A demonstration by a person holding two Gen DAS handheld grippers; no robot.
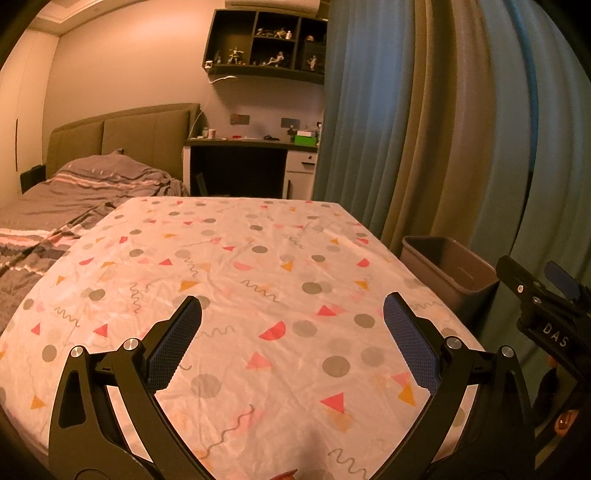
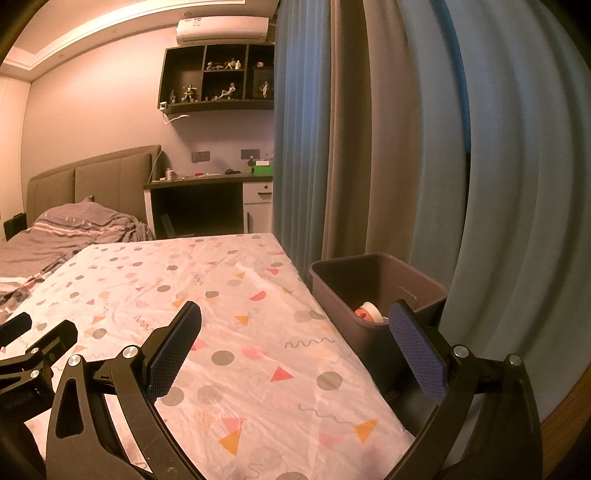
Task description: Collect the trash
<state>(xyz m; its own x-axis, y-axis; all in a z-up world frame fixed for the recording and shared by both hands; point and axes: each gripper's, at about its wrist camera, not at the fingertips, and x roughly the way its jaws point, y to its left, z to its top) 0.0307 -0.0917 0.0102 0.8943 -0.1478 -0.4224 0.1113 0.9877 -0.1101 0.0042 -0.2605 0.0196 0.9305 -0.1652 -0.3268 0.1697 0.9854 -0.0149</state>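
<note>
The big table point(image 1: 236, 280) with the party-pattern cloth point(image 2: 229, 332) is the main thing here, and everything else sits around it. No trash shows on the cloth in either view, so the picking-up part looks done, or almost done. Behind the table is a bed point(image 1: 74, 192), and past its far edge is a desk point(image 1: 251, 147) with a green box point(image 1: 305, 139) on it. Beside the table's right edge, touching or nearly touching it, stands the gray trash bin point(image 2: 373, 291), in front of the blue and tan curtains point(image 1: 424, 129). Down inside the bin is the trash point(image 2: 369, 312), something round, white and orange, low near the front wall. I cannot tell just what it is. The left gripper point(image 1: 291, 314) hangs over the near part of the table, spread wide, with nothing between its blue pads. The right gripper point(image 2: 293, 325) hangs over the table's right edge next to the bin, also spread wide and holding nothing. Next, I think the person needs to look around for any more trash, and if there is none, the job is finished. The only writing I can read is the white letters "DAS" on the side of the right gripper, seen from the left camera. The marks on the air conditioner point(image 2: 221, 29) are too small to read.
</note>
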